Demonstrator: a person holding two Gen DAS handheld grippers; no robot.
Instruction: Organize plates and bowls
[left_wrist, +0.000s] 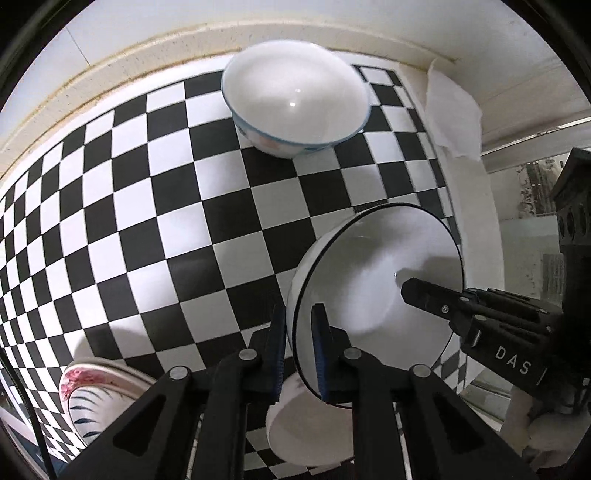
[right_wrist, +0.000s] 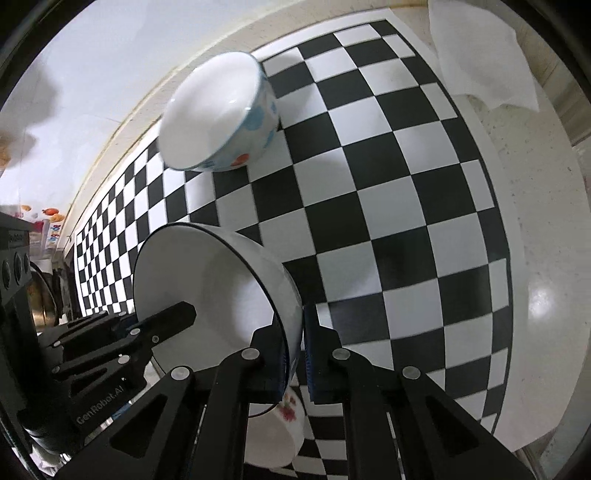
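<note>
A white bowl with a thin black rim (left_wrist: 373, 266) (right_wrist: 207, 280) is held tilted above the checkered mat by both grippers. My left gripper (left_wrist: 299, 350) is shut on its rim at one side. My right gripper (right_wrist: 295, 347) is shut on the opposite rim; it also shows in the left wrist view (left_wrist: 424, 295). Below the held bowl sits a white bowl with red flowers (left_wrist: 306, 432) (right_wrist: 277, 432). A white bowl with blue and orange dots (left_wrist: 295, 99) (right_wrist: 221, 118) stands at the far side of the mat.
A plate with a pink and blue pattern (left_wrist: 92, 391) lies at the near left of the checkered mat (left_wrist: 147, 221). A white cloth (left_wrist: 450, 114) (right_wrist: 480, 55) lies at the far right corner. A pale counter edge (right_wrist: 535, 258) runs along the right.
</note>
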